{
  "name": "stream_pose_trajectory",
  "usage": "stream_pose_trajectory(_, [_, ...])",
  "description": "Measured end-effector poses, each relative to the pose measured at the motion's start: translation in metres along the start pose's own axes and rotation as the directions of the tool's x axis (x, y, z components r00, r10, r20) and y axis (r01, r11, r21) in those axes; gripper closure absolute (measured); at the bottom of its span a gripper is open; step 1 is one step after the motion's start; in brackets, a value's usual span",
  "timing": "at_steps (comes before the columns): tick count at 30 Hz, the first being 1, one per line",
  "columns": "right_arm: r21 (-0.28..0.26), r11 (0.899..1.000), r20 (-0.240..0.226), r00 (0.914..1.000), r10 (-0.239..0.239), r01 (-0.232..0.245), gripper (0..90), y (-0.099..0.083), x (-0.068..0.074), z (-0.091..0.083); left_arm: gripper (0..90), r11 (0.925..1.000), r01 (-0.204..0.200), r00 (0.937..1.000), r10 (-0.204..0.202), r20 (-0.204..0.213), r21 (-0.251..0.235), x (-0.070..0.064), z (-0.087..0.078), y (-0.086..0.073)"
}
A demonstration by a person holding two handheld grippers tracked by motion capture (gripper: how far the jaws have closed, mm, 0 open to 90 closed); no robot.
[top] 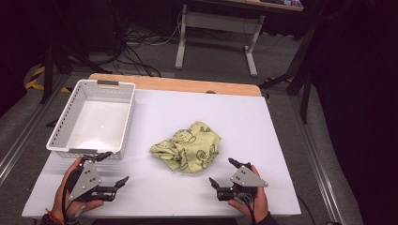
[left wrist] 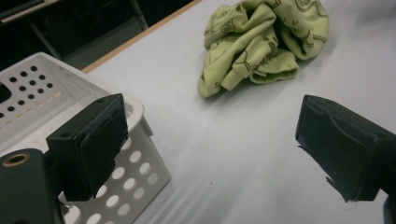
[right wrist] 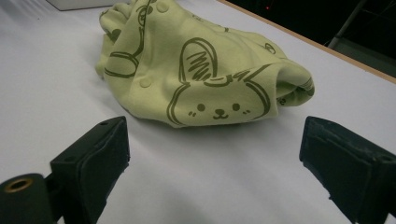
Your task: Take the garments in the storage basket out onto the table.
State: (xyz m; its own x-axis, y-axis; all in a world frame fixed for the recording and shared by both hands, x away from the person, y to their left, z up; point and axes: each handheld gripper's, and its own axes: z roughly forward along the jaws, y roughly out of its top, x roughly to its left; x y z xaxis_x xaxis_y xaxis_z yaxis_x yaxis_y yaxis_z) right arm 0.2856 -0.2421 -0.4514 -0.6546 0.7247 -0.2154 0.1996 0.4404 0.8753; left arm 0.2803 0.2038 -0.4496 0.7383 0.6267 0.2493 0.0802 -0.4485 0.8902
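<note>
A crumpled light-green cloth (top: pixel 187 146) printed with cartoon rabbits lies in the middle of the white table (top: pixel 263 140). In the right gripper view the cloth (right wrist: pixel 196 70) sits just beyond the wide-apart jaws, untouched. My right gripper (top: pixel 224 172) stands open near the front edge, right of and below the cloth. My left gripper (top: pixel 114 168) is open at the front left, just in front of the white basket (top: pixel 63 133). From the left gripper view the cloth (left wrist: pixel 261 42) lies farther off and the basket (left wrist: pixel 140 163) is close by its left jaw.
The white perforated basket holds nothing and stands at the table's left side. A wooden strip (top: pixel 187 84) runs along the far edge. Beyond it are table legs (top: pixel 180 44) and cables (top: pixel 136 42) on the floor.
</note>
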Motion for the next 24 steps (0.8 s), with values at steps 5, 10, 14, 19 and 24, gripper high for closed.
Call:
stream_pose_trajectory(5, [-0.006,1.0,-0.005,1.0,-0.007,0.007,9.1,0.0012,-0.0002,0.0001,9.4,0.9997,0.001,1.0,-0.001,0.009,0.023,-0.0006,0.0032,-0.0028])
stream_pose_trajectory(10, [-0.006,1.0,-0.009,0.9999,-0.014,0.014,9.1,0.0017,0.001,0.0007,9.4,0.9996,-0.002,0.9999,0.002,0.017,0.029,-0.0017,0.0051,-0.0026])
stream_pose_trajectory(14, [-0.007,1.0,-0.004,0.9999,-0.017,0.017,9.1,0.002,0.0013,-0.0006,9.3,0.9993,-0.012,0.9994,0.011,0.033,0.036,-0.0028,0.0073,-0.0027])
stream_pose_trajectory(19, [-0.006,1.0,-0.001,0.9998,-0.019,0.019,9.1,0.0021,0.0024,-0.0011,9.3,0.9991,-0.02,0.9989,0.018,0.043,0.038,-0.0039,0.0092,-0.0024])
stream_pose_trajectory(24, [-0.003,1.0,-0.006,0.9997,-0.022,0.022,9.1,0.0017,0.0019,-0.0001,9.3,0.999,-0.013,0.9991,0.012,0.04,0.042,-0.0029,0.0096,-0.003])
